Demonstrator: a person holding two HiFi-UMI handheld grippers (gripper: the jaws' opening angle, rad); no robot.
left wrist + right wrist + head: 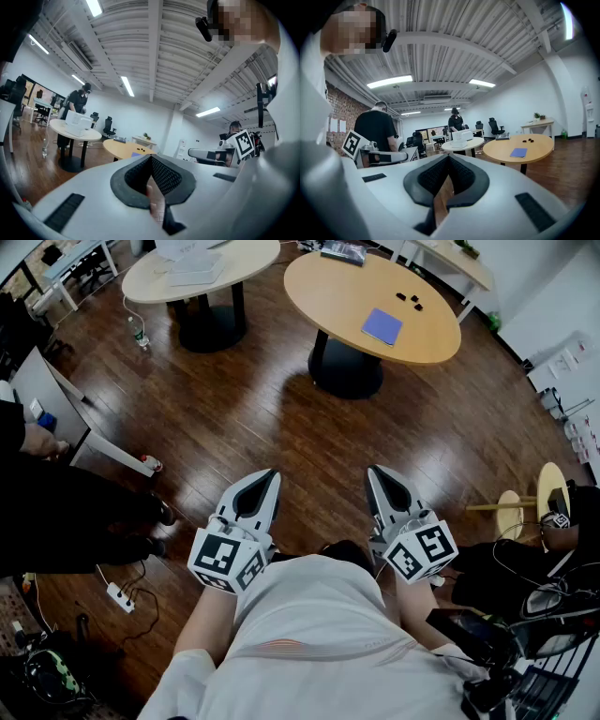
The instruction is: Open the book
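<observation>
Nothing is done yet: the blue book [382, 326] lies shut on the round table [328, 296], well ahead of your left gripper [268, 478] and right gripper [377, 474], both pressed together and empty. Approaching and opening remain.

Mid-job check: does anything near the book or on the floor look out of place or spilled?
Nothing looks spilled or damaged. The blue book lies flat and closed on the wooden round table, well away from both grippers. The left gripper and right gripper are shut and empty. The only clutter is a power strip with loose cable on the floor.
</observation>
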